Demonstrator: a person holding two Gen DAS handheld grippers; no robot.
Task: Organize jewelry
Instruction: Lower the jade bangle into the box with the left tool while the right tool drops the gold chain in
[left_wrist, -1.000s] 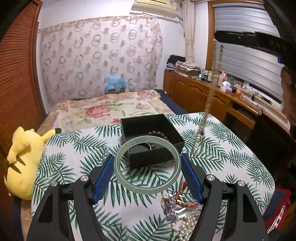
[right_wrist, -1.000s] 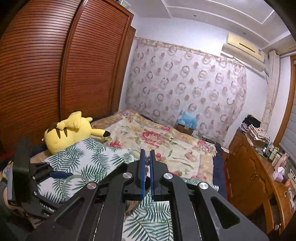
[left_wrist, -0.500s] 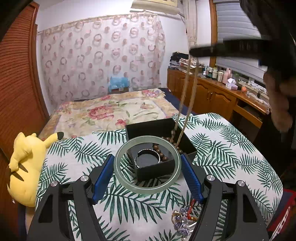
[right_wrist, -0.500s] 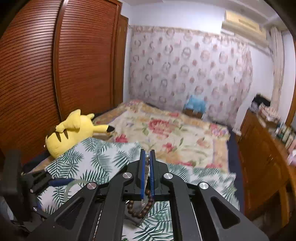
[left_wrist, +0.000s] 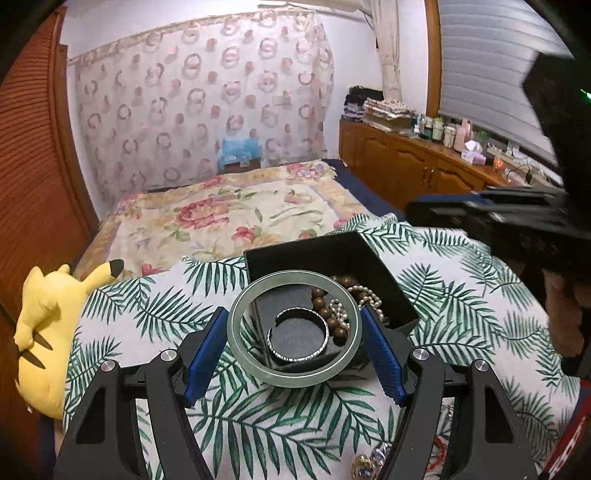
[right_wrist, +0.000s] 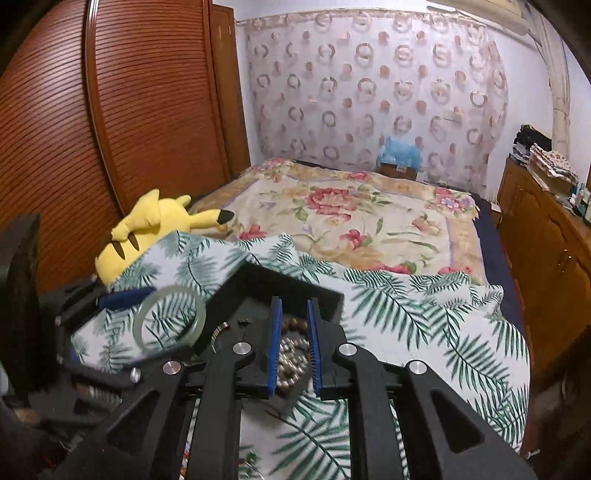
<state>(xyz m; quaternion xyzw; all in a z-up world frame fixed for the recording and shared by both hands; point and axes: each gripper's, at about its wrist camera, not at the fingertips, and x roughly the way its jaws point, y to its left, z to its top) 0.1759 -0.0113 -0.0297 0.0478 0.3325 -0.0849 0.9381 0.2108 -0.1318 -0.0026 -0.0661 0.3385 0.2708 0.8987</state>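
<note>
Closest to us, our left gripper (left_wrist: 294, 349) holds the green bangle (left_wrist: 294, 328). Its jaws press on the ring from both sides, so the bangle stays up in the air, lying almost flat. It hangs just over the near edge of the black box (left_wrist: 306, 254).

Down by the bottom edge of the left view we see a few loose bits of jewelry (left_wrist: 373, 459) on the leaf-print cloth (left_wrist: 155, 314). We cannot tell what each one is.

Our right gripper (right_wrist: 293, 345) is over the box too. Its jaws are spread a little and hold nothing. Right under them lie the brown beads (left_wrist: 327, 310) and the white pearls (left_wrist: 360, 295), already in the box. A silver cuff (left_wrist: 297, 336) sits there too, on the dark pad.

We think the step in hand is putting the bangle in the box. Next, we should bring it a bit forward and down, into the free spot on the left side, and then let the jaws open. We should go slowly, because the ring is hard and could knock the box wall or land on the cuff. The right gripper should move out of the way first.

Farther off are the yellow plush toy (left_wrist: 48, 332) and the flowered bed (left_wrist: 229, 214).
</note>
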